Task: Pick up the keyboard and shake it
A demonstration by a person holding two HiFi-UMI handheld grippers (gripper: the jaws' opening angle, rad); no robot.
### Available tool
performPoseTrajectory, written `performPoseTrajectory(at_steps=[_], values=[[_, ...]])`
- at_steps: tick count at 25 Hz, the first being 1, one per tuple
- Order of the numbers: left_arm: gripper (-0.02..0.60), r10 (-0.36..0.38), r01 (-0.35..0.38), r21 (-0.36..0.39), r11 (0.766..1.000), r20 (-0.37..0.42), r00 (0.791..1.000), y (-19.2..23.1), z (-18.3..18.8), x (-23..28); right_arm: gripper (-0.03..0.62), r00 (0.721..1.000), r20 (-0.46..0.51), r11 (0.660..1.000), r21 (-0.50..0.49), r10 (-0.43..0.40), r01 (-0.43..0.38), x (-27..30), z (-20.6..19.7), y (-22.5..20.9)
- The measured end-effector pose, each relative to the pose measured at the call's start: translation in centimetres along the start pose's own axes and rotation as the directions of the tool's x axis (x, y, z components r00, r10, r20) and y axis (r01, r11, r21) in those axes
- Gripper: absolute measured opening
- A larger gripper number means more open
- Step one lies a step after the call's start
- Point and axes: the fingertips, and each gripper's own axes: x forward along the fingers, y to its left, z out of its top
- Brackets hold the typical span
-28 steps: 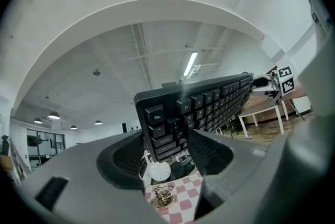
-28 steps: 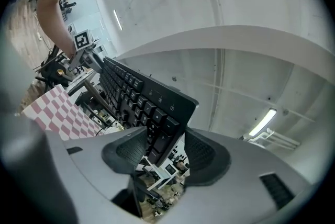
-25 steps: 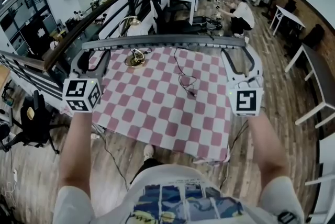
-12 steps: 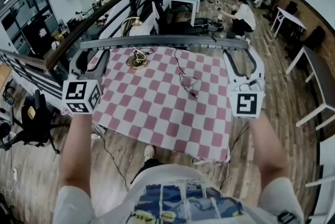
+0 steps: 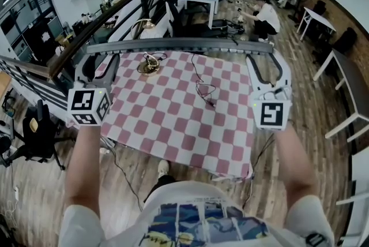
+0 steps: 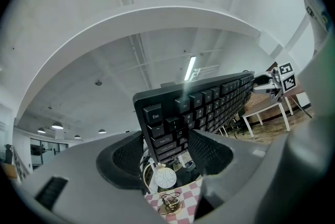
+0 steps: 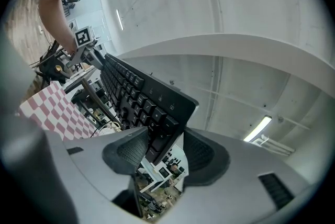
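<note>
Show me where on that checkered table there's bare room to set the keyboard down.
The whole near half of the checkered cloth is bare, from its front edge up to the black cable. The far strip is crowded: a gold-coloured object at far left, the cable mid-table, the keyboard held above.

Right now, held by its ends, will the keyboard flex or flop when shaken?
Likely stiff: the keyboard spans straight between its ends, with no sag. Its cable trails loose onto the table, so it will probably whip about.

Forearms outstretched, left claw clamped
</note>
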Motion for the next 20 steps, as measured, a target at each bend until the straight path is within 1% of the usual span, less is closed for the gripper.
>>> performPoseTrajectory(at_steps=[9,20], values=[[0.259,0.0,0.0,-0.004,1.0,0.0,1.0,-0.18,-0.36,0.02,0.209,1.0,0.005,1.0,0.008,-0.002,0.002,0.0,-0.17,0.08],[0.259,-0.001,0.001,0.004,1.0,0.004,1.0,-0.5,0.16,0.02,0.207,1.0,0.009,1.0,0.012,-0.007,0.007,-0.45,-0.21,-0.29]])
